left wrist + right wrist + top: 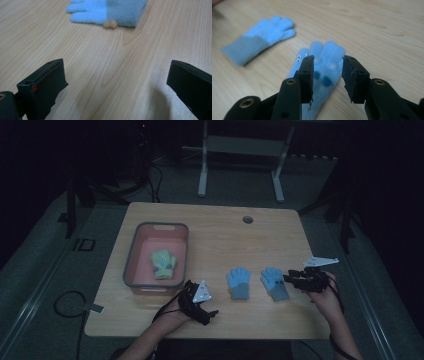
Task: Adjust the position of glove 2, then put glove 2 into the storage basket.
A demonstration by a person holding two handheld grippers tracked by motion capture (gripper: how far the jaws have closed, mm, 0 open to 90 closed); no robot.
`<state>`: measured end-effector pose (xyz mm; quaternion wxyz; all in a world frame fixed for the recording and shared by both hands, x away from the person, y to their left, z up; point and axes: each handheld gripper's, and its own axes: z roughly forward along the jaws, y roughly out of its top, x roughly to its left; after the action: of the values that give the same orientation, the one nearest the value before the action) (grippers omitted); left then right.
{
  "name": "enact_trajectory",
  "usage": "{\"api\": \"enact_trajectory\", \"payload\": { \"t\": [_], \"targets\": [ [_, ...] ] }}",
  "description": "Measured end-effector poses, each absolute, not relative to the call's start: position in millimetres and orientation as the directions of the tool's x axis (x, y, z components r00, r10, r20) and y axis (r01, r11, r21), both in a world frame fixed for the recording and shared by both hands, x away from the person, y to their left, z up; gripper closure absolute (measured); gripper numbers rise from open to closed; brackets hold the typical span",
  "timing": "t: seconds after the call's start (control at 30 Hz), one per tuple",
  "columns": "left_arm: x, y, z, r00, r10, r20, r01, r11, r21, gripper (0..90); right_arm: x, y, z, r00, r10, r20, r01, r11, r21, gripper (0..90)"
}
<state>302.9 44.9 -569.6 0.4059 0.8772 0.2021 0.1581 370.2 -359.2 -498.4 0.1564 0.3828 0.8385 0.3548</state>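
Right gripper (327, 75) hovering over a blue glove (322, 75), jaws partly open and holding nothing.

Soft, light and floppy, so best pinched mid-palm. Lying flat on the table (220, 235), right of the pink bin (131, 254). Second blue glove (238, 283) just beside it; green glove (163, 264) inside the bin. Left gripper (115, 82) wide, empty. Nothing blocking.
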Motion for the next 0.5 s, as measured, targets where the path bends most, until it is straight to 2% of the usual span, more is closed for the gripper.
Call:
{"api": "enact_trajectory", "payload": {
  "t": [0.2,0.5],
  "targets": [
    [303.3,44.8,-569.8,0.867,0.486,0.113,0.229,-0.588,0.776,2.4,374.3,-356.5,-495.7,-0.709,0.705,-0.018,0.501,0.521,0.691,58.3],
    [302.9,44.6,-569.7,0.867,0.485,0.115,0.227,-0.590,0.775,2.4,381.4,-346.1,-504.4,-0.765,0.643,-0.024,0.459,0.571,0.681,60.7]
  ]
}}
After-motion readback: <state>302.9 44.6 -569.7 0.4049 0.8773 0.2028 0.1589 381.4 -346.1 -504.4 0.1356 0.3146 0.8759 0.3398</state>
